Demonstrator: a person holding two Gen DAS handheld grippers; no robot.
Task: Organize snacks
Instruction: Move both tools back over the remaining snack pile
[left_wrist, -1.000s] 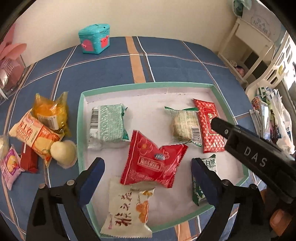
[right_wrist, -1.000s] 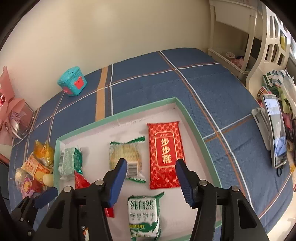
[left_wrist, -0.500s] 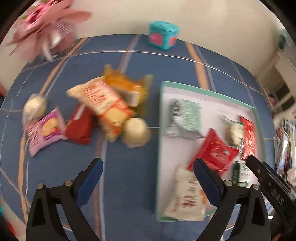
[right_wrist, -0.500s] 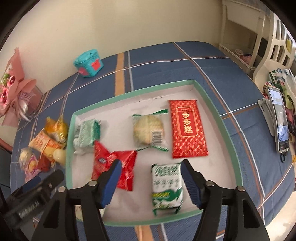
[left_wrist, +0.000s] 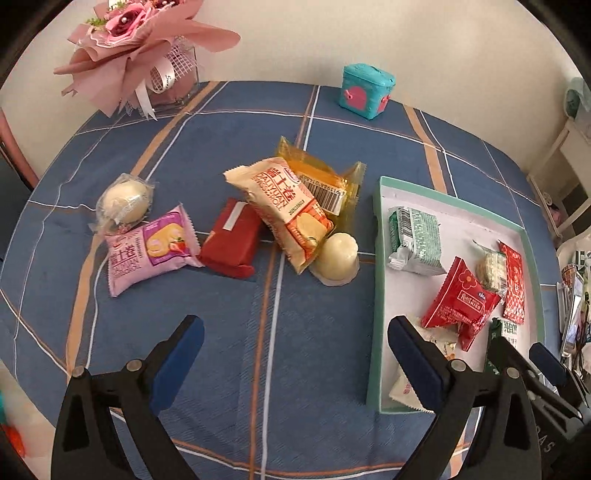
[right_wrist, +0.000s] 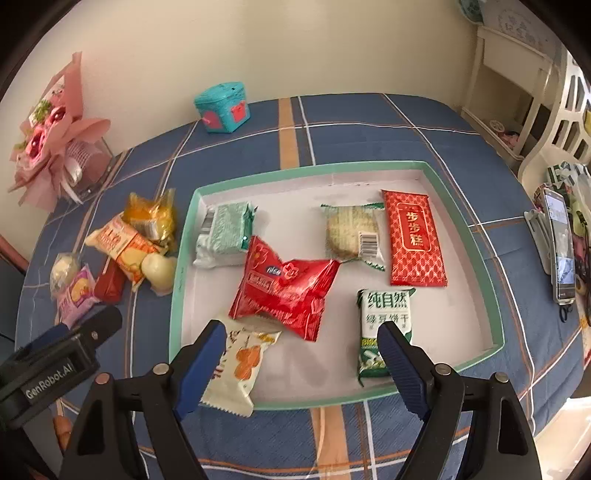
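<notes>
The left gripper (right_wrist: 70, 332) body reads "GenRobot.AI", the red packet (right_wrist: 284, 291) ahead of the right gripper (right_wrist: 299, 354) "Rose Kiss", the green packet (right_wrist: 384, 325) by its right finger "纯自然", and the flat red packet (right_wrist: 413, 236) farther ahead "步步糕".

Bright soft daylight, sharp, fisheye-bowed edges

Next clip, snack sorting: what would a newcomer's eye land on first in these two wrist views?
Probably the green-rimmed tray on the blue plaid cloth, with six packets in it and a crumpled red packet at its centre. Left of the tray lies an unsorted heap, topped by an orange-and-cream roll-cake packet. A pink bouquet stands at the far left by the wall; both grippers hang open and empty.
</notes>
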